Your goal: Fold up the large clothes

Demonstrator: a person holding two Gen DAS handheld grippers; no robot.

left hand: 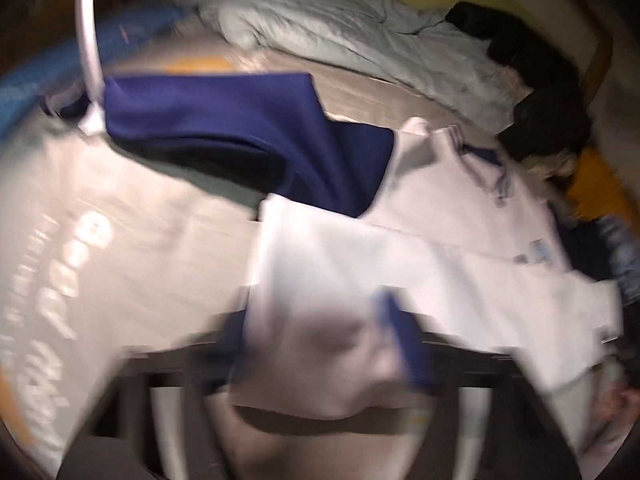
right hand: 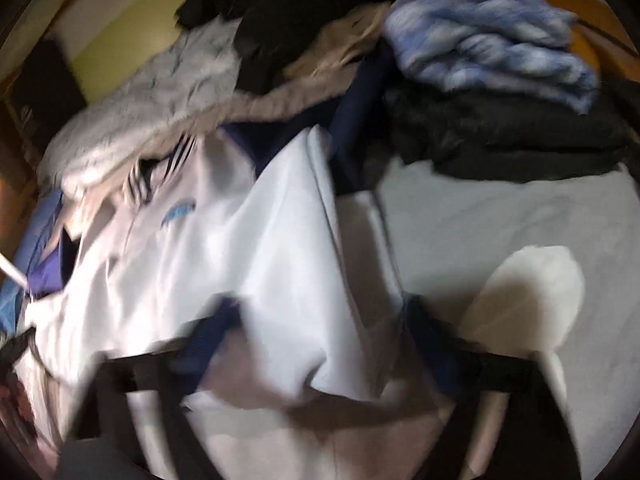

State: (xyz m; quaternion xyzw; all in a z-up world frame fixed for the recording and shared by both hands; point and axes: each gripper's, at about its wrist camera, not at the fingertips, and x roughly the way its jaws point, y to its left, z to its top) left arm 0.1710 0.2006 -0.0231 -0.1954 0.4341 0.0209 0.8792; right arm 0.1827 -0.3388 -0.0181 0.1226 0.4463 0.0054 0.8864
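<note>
Left wrist view, blurred: the left gripper [left hand: 320, 344] seems clenched on white cloth of the white-and-navy jacket [left hand: 420, 232], which spreads toward two o'clock over the bed [left hand: 120, 240].

Right wrist view: the right gripper [right hand: 320, 344] grasps the jacket's white fabric; a clothes pile [right hand: 500, 92] lies at one o'clock.

There is one white shirt [left hand: 420, 264] with dark blue sleeves. Two grippers show, one in each view: the left gripper [left hand: 320, 344] and the right gripper [right hand: 320, 332]. Each has two blue pads [left hand: 404, 344]. There is one pale blanket [left hand: 340, 28], all crumpled. One fuzzy blue and white cloth [right hand: 492, 44] sits on one dark pile [right hand: 508, 136]. One white cord [left hand: 90, 40] hangs down. One small white thing [right hand: 532, 292] lies on the sheet [right hand: 500, 216]; it is too blurry to tell what it is.
</note>
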